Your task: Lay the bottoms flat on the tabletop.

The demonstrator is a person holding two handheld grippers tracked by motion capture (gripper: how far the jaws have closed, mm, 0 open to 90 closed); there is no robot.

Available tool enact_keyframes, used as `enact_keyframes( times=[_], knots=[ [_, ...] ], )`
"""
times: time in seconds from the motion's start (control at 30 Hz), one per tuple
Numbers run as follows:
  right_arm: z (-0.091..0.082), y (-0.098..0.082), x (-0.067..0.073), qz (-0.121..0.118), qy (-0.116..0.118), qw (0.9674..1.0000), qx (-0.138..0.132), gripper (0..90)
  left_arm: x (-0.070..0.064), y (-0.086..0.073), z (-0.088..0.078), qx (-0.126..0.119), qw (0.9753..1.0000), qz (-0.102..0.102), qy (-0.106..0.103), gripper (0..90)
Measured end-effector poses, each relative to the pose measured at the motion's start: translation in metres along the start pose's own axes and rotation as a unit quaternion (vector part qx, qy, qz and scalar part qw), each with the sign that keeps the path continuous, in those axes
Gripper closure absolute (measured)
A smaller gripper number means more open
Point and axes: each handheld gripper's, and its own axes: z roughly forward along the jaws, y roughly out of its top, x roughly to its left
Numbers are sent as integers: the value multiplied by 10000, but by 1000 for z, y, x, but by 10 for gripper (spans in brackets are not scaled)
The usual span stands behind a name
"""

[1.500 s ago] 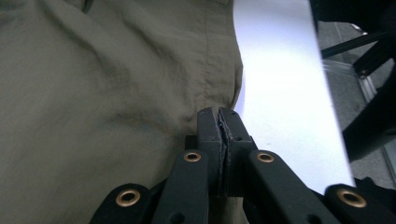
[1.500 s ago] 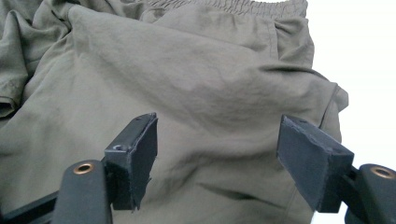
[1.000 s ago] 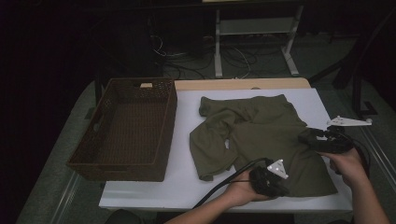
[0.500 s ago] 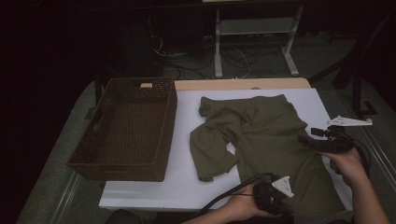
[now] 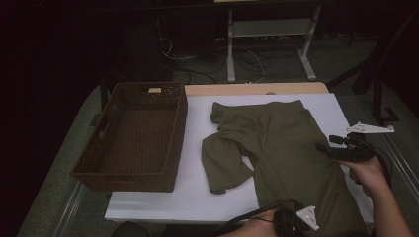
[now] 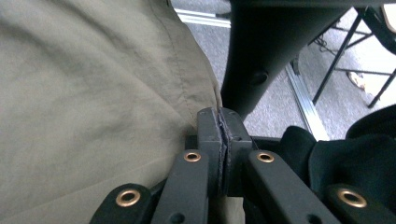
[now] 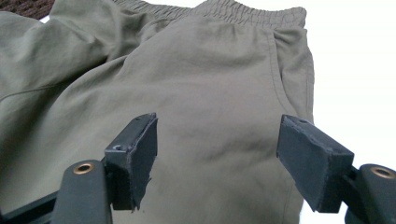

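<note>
An olive green garment (image 5: 281, 148) with an elastic waistband (image 7: 243, 11) lies spread over the white table top (image 5: 192, 197). One leg is folded back on the left (image 5: 222, 163). My left gripper (image 5: 301, 222) is at the table's near edge, and its jaws (image 6: 219, 133) are shut on the garment's hem (image 6: 187, 100). My right gripper (image 5: 326, 147) hovers over the garment's right side. Its jaws (image 7: 217, 158) stand open, the cloth (image 7: 210, 93) lies beneath them, and nothing is between the pads.
An empty brown wicker basket (image 5: 133, 138) stands on the left of the table. A strip of wood (image 5: 257, 89) runs along the far edge. Cables and a white metal stand (image 5: 267, 34) are on the floor behind. A black post (image 6: 266, 51) rises beyond the table's near corner.
My left gripper has moved toward the near edge of the table and dragged the garment's near end with it, so the cloth now lies longer and flatter. The right hand has kept still.
</note>
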Motion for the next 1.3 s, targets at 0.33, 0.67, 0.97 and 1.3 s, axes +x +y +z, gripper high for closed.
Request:
enact_keyframes(
  times=[0.33,0.67,0.97,1.3],
  knots=[
    [-1,-1,-1,12,-33,10000,35,289,13,0,-31,-438,9987,-219,157,700],
    [3,-5,-4,-20,-204,9994,290,354,48,-11,-99,-976,9879,-820,882,462],
    [14,-7,-15,115,-290,9984,473,434,60,-44,-156,-1322,9726,-1078,1582,311],
    [25,-3,-19,92,-331,9978,572,426,66,-85,-194,-1576,9477,-1395,2398,141]
  ],
)
